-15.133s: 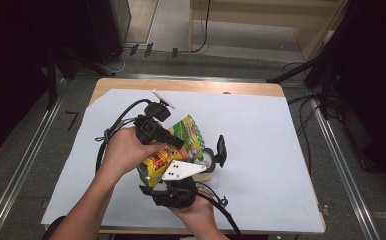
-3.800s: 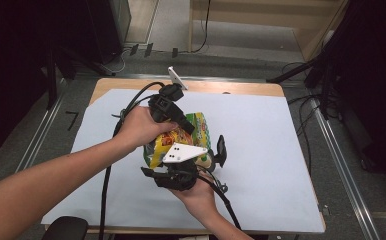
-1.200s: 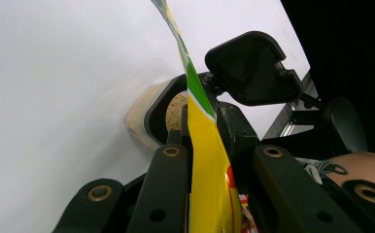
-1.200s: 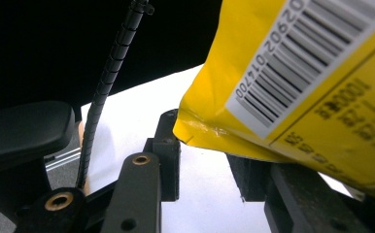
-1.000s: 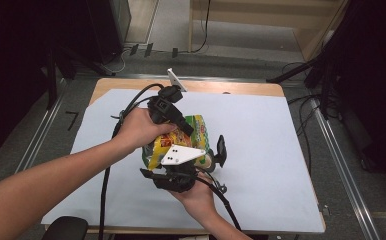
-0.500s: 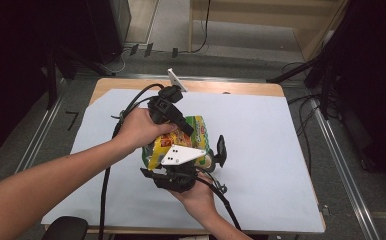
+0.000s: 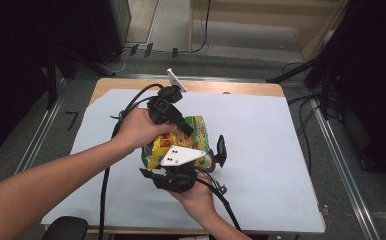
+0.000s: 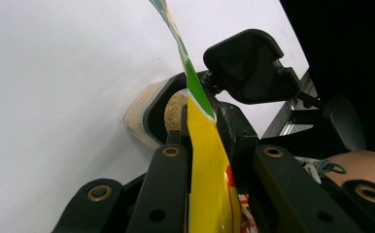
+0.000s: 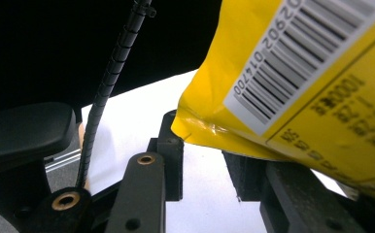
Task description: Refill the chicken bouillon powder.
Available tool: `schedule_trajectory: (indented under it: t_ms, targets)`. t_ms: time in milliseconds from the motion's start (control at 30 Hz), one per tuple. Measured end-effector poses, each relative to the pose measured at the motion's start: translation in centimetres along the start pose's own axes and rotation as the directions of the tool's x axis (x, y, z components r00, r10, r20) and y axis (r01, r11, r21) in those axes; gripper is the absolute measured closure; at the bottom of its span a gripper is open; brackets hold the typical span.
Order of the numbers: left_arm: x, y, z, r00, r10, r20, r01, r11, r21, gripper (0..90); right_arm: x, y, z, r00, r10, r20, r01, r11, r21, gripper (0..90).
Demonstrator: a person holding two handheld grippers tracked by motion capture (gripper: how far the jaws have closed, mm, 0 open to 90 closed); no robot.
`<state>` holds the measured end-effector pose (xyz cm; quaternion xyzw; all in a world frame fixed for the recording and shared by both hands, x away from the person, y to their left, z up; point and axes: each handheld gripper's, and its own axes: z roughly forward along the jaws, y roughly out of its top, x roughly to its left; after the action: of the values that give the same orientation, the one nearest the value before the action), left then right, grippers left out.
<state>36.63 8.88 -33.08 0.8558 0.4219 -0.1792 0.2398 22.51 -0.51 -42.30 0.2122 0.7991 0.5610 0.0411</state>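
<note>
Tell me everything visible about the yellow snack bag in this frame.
The yellow snack bag is glossy, film-like plastic with green and red print and a white barcode panel. It is held above the white table cover near the front middle, between both hands. The left gripper pinches one thin edge, seen edge-on. A lower corner hangs at the right gripper; whether its pads press is unclear.

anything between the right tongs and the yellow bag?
Nothing visible. In the right gripper view the yellow bag hangs over the right tongs, its corner above the open gap with bare white sheet behind. The left tongs already pinch its edge.
</note>
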Motion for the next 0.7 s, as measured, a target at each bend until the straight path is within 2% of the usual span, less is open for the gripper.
schedule_trajectory:
  t_ms: [700]
  targets:
    - [0.1, -0.22, 0.05, 1.0, -0.004, 0.004, 0.004, 1.0, 0.006, 82.2, 0.17, -0.07, 0.09, 1.0, -0.004, -0.009, 0.004, 1.0, 0.002, 73.5]
